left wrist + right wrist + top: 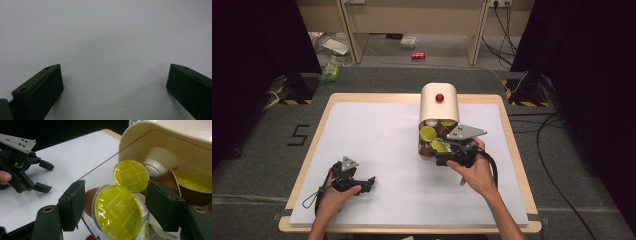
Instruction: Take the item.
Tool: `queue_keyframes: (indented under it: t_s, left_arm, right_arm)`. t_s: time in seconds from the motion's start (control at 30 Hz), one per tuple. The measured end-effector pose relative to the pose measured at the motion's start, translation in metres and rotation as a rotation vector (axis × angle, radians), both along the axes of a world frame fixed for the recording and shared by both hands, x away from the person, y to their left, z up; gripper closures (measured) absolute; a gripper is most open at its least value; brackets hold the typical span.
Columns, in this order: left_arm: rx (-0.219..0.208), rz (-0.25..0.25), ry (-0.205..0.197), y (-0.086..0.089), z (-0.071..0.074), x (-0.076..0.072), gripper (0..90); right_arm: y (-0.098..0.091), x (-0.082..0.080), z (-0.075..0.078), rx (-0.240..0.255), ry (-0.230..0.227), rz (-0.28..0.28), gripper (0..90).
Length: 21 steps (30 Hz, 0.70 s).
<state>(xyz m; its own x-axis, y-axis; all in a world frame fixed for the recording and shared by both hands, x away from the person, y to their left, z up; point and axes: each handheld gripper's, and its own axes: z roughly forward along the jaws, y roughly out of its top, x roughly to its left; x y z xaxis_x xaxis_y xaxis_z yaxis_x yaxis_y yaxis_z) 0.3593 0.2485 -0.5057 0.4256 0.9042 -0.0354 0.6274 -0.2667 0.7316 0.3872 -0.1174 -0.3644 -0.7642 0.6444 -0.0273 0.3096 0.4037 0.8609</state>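
Right gripper [443, 151], jaws spread, is reaching into the cream container [439, 104] lying at the table's far-centre w/ its red knob [439, 98] facing up; the jaws are bracketing a brown coffee capsule w/ yellow "Cappuccino" foil [117, 211], not visibly pinching it. More capsules are crowding behind, incl. a second yellow-lidded one [131, 175] and a white one [160, 160]. Left gripper [368, 182] is sitting at near-left on the white tabletop [377, 130], jaws wide apart & holding nothing, well apart from the container.
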Motion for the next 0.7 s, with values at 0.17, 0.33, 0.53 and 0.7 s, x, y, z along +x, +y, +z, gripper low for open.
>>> queue_keyframes:
  t_s: [0.17,0.33,0.53,0.7]
  left_arm:
    - [0.0,0.0,0.0,0.0,0.0,0.0,0.2]
    - [0.0,0.0,0.0,0.0,0.0,0.0,0.2]
    - [0.0,0.0,0.0,0.0,0.0,0.0,0.2]
    - [0.0,0.0,0.0,0.0,0.0,0.0,0.2]
  right_arm:
    - [0.001,0.004,-0.003,-0.005,0.016,0.001,33.5]
    - [0.003,0.006,-0.008,-0.029,0.037,0.001,34.0]
    - [0.001,0.01,-0.013,-0.031,0.062,-0.001,36.7]
    - [-0.003,0.013,-0.016,-0.005,0.099,0.003,37.3]
